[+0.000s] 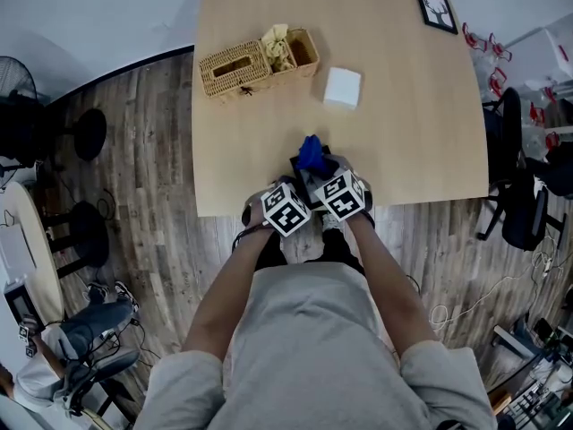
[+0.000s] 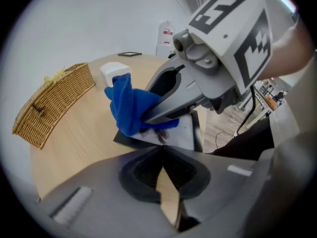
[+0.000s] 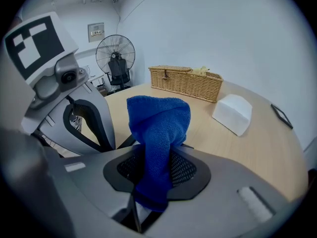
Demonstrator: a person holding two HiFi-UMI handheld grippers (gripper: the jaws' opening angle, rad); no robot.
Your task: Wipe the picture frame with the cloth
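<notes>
The right gripper point(image 3: 157, 175) pinches the blue cloth point(image 3: 159, 128) over the picture frame point(image 2: 182, 133), perhaps touching it. The left gripper point(image 2: 162, 152), just beside, is closed and empty.

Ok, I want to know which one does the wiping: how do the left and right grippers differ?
The right gripper is shut on the blue cloth; the left gripper has its jaws together with nothing between them. The right gripper holds the cloth on the picture frame; the left gripper stops at its near edge. Both are side by side.

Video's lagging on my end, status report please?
Right gripper shut on blue cloth, over frame. Left gripper shut at frame's near edge. Nothing in the way.
</notes>
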